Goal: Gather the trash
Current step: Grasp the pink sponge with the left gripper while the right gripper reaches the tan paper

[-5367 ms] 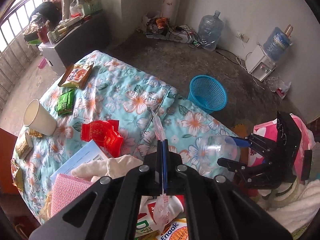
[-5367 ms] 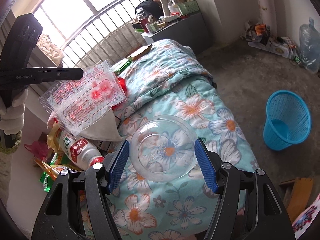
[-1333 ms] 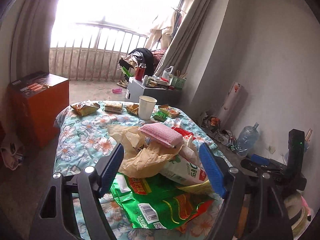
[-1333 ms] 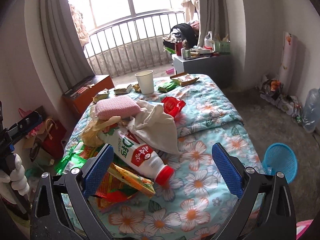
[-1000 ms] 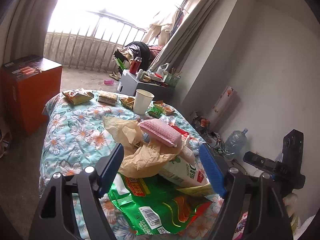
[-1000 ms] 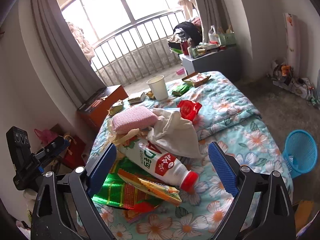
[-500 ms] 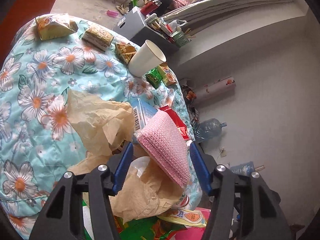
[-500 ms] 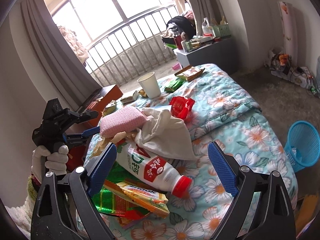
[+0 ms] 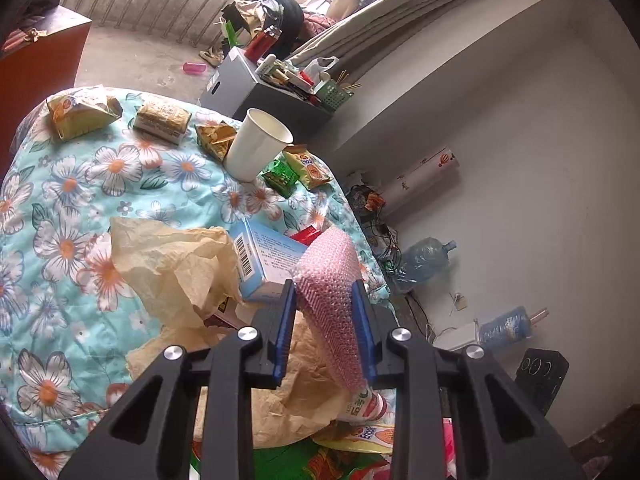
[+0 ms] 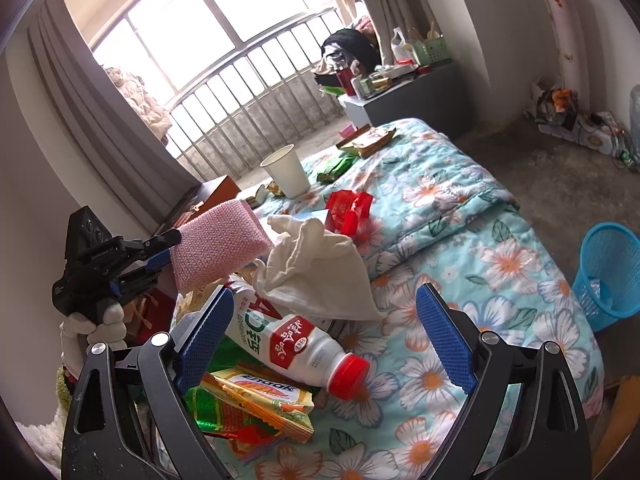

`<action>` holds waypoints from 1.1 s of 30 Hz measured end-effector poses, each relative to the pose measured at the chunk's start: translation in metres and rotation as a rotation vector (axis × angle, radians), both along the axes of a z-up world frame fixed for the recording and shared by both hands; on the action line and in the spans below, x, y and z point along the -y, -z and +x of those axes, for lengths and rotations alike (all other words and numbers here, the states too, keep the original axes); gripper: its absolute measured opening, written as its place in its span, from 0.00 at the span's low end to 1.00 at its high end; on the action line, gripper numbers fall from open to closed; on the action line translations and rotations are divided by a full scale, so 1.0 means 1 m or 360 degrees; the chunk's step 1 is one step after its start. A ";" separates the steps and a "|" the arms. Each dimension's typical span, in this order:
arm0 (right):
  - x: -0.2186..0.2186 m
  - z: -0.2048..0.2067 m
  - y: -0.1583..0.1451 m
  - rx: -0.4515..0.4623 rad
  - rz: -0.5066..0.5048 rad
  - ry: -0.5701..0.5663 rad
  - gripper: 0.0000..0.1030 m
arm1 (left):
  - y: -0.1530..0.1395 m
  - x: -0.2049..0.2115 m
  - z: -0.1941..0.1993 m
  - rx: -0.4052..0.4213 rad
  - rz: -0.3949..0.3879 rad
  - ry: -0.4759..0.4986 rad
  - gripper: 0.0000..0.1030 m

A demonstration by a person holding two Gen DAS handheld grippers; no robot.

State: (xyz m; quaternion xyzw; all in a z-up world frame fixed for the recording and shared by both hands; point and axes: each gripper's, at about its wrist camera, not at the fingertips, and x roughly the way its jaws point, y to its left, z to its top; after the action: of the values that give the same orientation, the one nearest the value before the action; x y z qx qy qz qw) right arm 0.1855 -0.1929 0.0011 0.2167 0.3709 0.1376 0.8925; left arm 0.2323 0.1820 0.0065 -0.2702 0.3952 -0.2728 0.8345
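A: While the left gripper (image 9: pixel 324 324) closes, what sits between its jaws?
B: The pink sponge (image 9: pixel 334 300). Both blue pads press its sides, and in the right view it juts out from them (image 10: pixel 218 246), above the heap on the quilt (image 10: pixel 460 216).
A: And the right gripper (image 10: pixel 320 332)?
B: Wide apart, gripping nothing. It hangs over the bottle (image 10: pixel 296 340), which lies on its side with its red cap toward the camera, on a snack wrapper (image 10: pixel 256 400).
A: What else is near?
B: A white cloth (image 10: pixel 320 272), a cup (image 10: pixel 286 170), and a blue basket (image 10: pixel 610 268) on the floor beside the bed.
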 end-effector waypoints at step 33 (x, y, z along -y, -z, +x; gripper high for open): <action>-0.093 0.040 -0.053 0.0082 -0.0269 -0.0866 0.75 | -0.036 -0.080 -0.197 0.0685 0.0270 -0.0569 0.25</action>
State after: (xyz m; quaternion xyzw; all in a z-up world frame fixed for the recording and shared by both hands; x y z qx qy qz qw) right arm 0.2256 -0.1002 0.0541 0.0305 0.4027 0.3463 0.8467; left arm 0.0355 0.2622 0.0424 -0.2009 0.1766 -0.1385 0.9536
